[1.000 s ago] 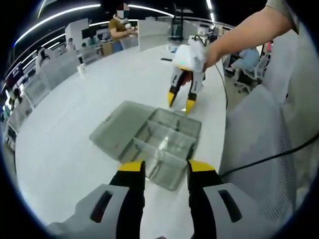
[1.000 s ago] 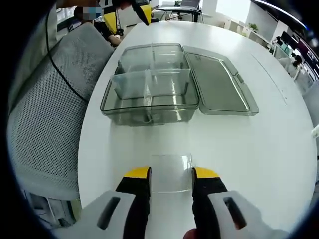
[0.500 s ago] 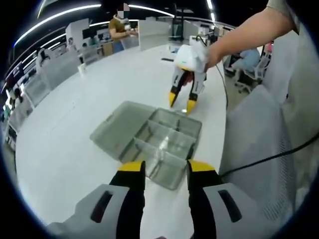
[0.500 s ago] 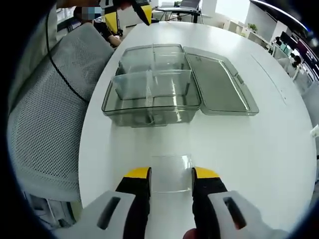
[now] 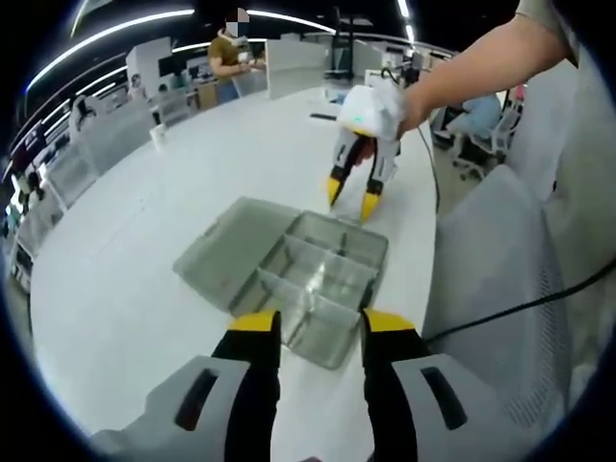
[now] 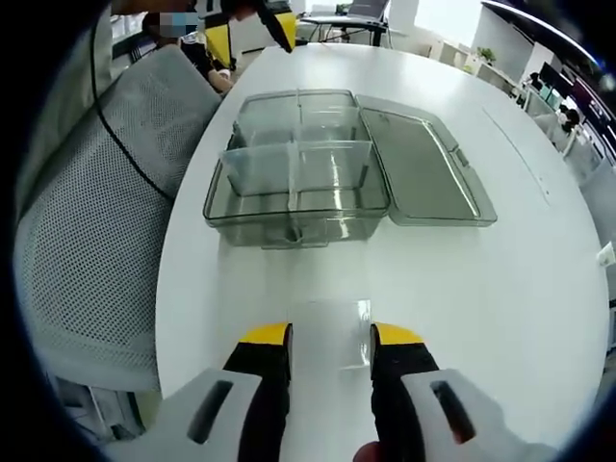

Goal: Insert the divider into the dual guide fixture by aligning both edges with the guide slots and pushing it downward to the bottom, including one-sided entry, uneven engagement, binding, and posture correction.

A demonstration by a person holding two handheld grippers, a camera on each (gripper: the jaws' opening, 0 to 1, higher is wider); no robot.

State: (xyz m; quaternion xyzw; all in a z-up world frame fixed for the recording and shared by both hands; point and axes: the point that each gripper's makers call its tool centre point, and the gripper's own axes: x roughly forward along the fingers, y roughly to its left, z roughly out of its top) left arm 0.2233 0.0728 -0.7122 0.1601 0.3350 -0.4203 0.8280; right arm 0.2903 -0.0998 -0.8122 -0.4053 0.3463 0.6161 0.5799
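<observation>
Presently | right hand-held gripper [image 6: 330, 346]: jaws pinching clear flat plastic divider [image 6: 329, 331] by its side edges, apparently for insertion | clear compartmented plastic box with open lid [image 6: 298, 178]: ahead on white surface [image 6: 481, 289] | left hand-held gripper [image 5: 316, 329]: spread, empty, beside box.

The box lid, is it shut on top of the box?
No, the lid lies flat and open on the table beside the box, whose compartments show.
</observation>
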